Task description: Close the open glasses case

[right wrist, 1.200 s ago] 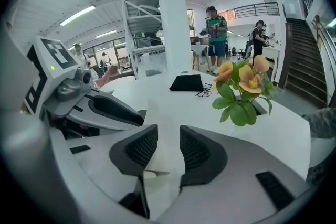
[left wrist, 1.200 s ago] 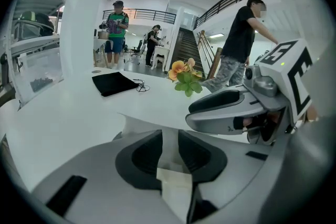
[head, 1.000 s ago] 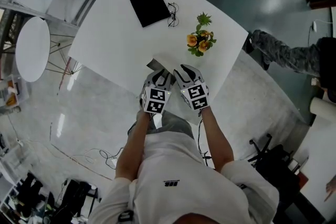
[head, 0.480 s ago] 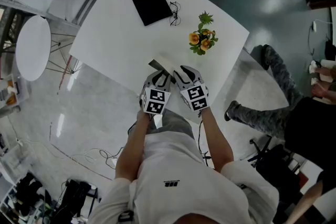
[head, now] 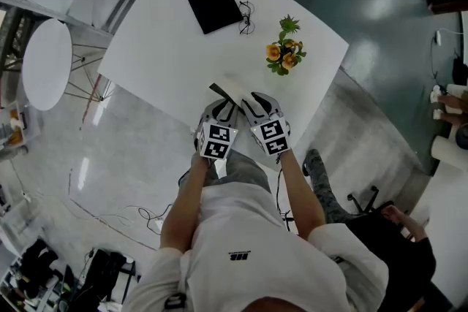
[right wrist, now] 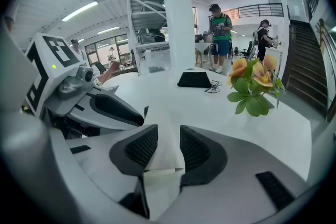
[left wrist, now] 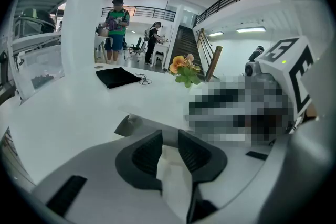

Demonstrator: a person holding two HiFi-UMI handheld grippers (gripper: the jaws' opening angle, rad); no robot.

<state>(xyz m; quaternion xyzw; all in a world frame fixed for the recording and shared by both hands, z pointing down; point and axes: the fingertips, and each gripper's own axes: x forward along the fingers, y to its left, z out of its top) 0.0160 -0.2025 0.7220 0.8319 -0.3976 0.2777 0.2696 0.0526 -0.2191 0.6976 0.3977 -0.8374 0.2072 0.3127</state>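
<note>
**White case pinched by both tongs**

White glasses case (head: 229,87) lies at the near edge of the white table (head: 161,47), with a dark sliver of its inside showing at its left end. The left gripper (left wrist: 169,140) and the right gripper (right wrist: 164,138) sit side by side. Each is clamped on the case's white flap, which runs between its jaws.

White glasses case (head: 229,88), black mat (head: 213,4), orange flowers (head: 284,55)

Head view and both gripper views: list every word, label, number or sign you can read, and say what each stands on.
No text is readable.
Small dark mark on the person's white shirt: too small to read.
Marker cubes on left gripper and right gripper: square patterns, no letters.
Glasses case clamped in both: no print visible.
</note>
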